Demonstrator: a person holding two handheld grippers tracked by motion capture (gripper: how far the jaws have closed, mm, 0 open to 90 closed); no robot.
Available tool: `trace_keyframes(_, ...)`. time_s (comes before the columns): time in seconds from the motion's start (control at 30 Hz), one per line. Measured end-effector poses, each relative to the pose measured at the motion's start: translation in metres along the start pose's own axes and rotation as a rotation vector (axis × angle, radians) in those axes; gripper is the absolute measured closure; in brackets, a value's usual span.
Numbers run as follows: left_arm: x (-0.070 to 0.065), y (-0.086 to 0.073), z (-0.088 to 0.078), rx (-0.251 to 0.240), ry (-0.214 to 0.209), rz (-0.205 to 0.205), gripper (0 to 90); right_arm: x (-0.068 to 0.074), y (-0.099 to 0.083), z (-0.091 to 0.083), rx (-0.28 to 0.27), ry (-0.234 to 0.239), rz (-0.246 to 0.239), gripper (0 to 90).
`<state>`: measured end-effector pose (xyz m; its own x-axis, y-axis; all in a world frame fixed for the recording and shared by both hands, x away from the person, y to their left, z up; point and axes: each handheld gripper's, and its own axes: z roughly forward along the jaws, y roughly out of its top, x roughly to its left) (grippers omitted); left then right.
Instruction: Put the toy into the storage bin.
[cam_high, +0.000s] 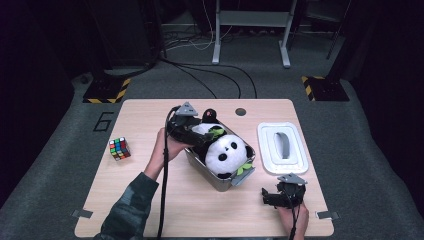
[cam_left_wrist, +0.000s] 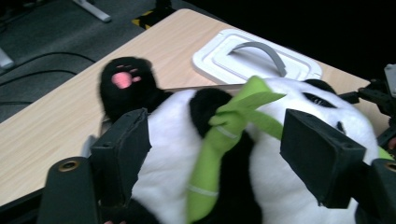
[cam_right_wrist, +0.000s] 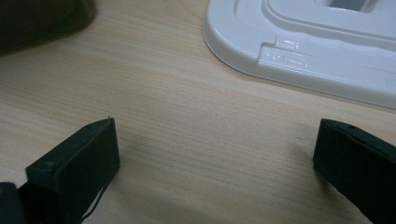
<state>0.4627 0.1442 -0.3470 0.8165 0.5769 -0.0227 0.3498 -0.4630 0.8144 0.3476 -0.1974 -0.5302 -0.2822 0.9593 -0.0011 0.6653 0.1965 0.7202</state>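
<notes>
In the middle of the worktop a plush panda lies on its back in a grey metal tub, head toward the near right corner and a black paw raised at the far end. The left claw straddles its belly and the green bamboo sprig sewn there, jaws standing apart and not pressing on the fur. To seat the toy well, I would judge it best to push the body down evenly and tuck the raised paw below the rim, so the white lid, lying beside the tub toward the right edge, can go on flat. The left hand reaches in from the tub's left side, the claw pointing across the tub. The right claw rests low over bare wood near the front right corner, jaws wide apart and empty.
</notes>
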Motion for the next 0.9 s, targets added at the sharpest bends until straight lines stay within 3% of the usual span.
trace_keyframes(0.13, -0.006, 0.003, 0.013, 0.03, -0.036, 0.01, 20.4, 0.0, 0.0, 0.0, 0.0, 0.0, 0.0, 0.0)
trace_keyframes(0.2, -0.009, 0.004, 0.021, 0.079, -0.028, 0.035, 20.4, 0.0, 0.0, 0.0, 0.0, 0.0, 0.0, 0.0)
trace_keyframes(0.43, -0.011, -0.004, 0.042, 0.189, -0.073, 0.037, 21.7, 0.0, 0.0, 0.0, 0.003, 0.001, -0.008, 0.0)
trace_keyframes(0.53, -0.015, -0.007, 0.049, 0.215, -0.077, 0.05, 21.3, 0.0, 0.0, 0.0, 0.002, 0.001, -0.007, 0.0)
trace_keyframes(0.67, -0.015, -0.006, 0.044, 0.182, -0.073, 0.049, 21.6, 0.0, 0.0, 0.0, 0.003, 0.001, -0.007, 0.0)
trace_keyframes(0.9, -0.001, -0.001, 0.022, 0.074, -0.005, 0.013, 23.6, 0.0, 0.0, 0.0, 0.002, 0.001, -0.007, 0.0)
